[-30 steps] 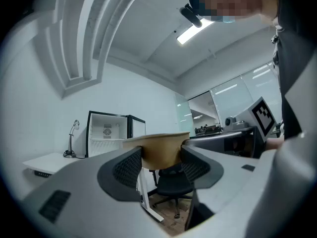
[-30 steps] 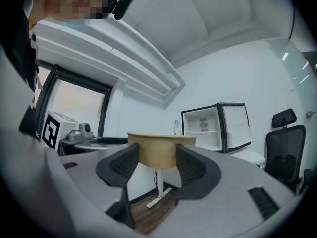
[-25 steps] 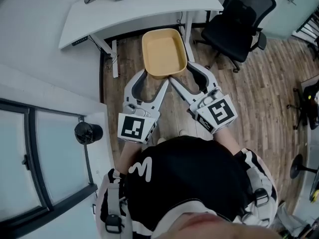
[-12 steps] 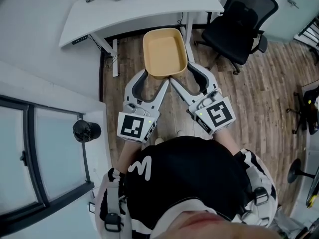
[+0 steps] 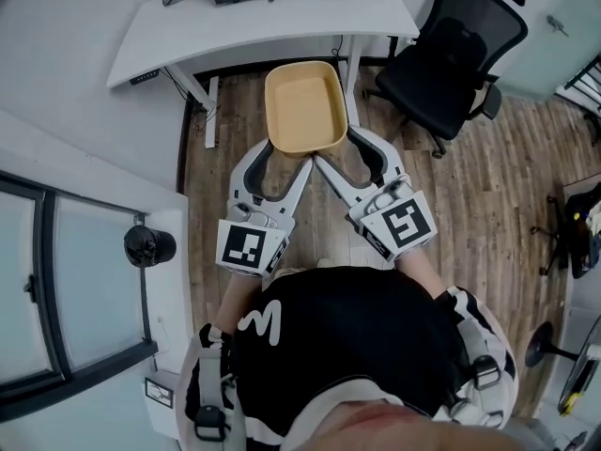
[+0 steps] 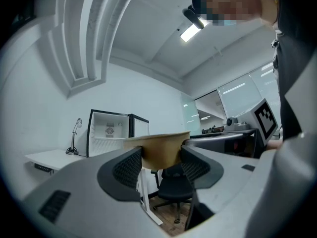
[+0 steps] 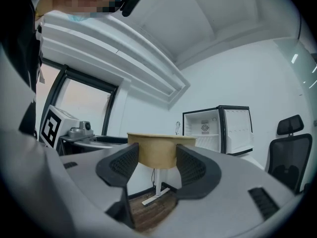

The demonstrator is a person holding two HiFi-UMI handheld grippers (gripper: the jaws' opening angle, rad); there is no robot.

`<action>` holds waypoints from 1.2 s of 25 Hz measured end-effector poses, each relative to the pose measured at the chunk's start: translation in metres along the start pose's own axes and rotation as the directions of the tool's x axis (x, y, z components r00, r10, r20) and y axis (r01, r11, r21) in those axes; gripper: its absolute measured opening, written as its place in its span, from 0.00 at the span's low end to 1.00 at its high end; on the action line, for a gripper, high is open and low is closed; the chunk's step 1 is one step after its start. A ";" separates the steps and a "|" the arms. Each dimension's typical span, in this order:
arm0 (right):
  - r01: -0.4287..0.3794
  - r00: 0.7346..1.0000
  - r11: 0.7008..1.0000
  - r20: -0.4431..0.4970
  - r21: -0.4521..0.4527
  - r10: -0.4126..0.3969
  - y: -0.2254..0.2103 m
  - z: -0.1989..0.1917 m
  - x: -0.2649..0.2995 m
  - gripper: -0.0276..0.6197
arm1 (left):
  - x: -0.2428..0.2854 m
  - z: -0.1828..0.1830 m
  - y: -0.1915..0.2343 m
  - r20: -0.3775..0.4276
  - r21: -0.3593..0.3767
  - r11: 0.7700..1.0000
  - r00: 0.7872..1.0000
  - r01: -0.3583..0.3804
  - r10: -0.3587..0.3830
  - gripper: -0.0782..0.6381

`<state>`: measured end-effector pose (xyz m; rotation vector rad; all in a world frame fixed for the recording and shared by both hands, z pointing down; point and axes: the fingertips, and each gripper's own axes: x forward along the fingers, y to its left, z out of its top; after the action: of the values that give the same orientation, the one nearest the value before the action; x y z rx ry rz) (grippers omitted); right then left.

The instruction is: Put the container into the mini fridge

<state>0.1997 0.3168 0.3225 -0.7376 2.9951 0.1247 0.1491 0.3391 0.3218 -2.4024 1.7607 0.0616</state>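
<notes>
A tan, open-topped rectangular container [image 5: 305,106] hangs in the air above the wooden floor, empty as far as the head view shows. My left gripper [image 5: 289,151] is shut on its near left corner, and my right gripper [image 5: 340,148] is shut on its near right corner. In the left gripper view the container [image 6: 161,150] sits wedged between the dark pads of the left gripper [image 6: 161,165]. The right gripper view shows the container [image 7: 158,150] clamped the same way in the right gripper [image 7: 157,165]. The mini fridge [image 6: 111,133] stands with its door open on a white surface ahead, also visible as the fridge [image 7: 218,128].
A white desk [image 5: 263,22] stands just beyond the container. A black office chair [image 5: 451,50] is to the right on the wooden floor. A glass partition and a round black object [image 5: 148,245] lie to the left. A small lamp [image 6: 75,133] stands beside the fridge.
The container and both grippers have shifted slightly up and left in the head view, toward the desk. Both grips are unchanged.
</notes>
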 end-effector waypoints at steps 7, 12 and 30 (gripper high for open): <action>-0.047 0.999 0.999 0.011 -0.003 0.047 -0.014 0.000 -0.006 0.43 | 0.011 -0.002 -0.011 -0.007 0.003 0.999 0.999 -0.042 0.043 0.46; -0.057 0.998 0.998 -0.001 0.007 0.057 -0.020 -0.002 -0.006 0.43 | 0.017 -0.003 -0.012 -0.013 0.001 0.999 0.999 -0.053 0.053 0.46; -0.016 0.999 1.000 0.034 -0.009 0.016 -0.048 0.000 0.060 0.43 | 0.058 -0.007 0.049 0.010 0.009 1.000 1.000 -0.009 0.009 0.46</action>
<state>0.1692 0.2468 0.3147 -0.7054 2.9701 0.1496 0.1192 0.2692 0.3162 -2.3840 1.7639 0.0671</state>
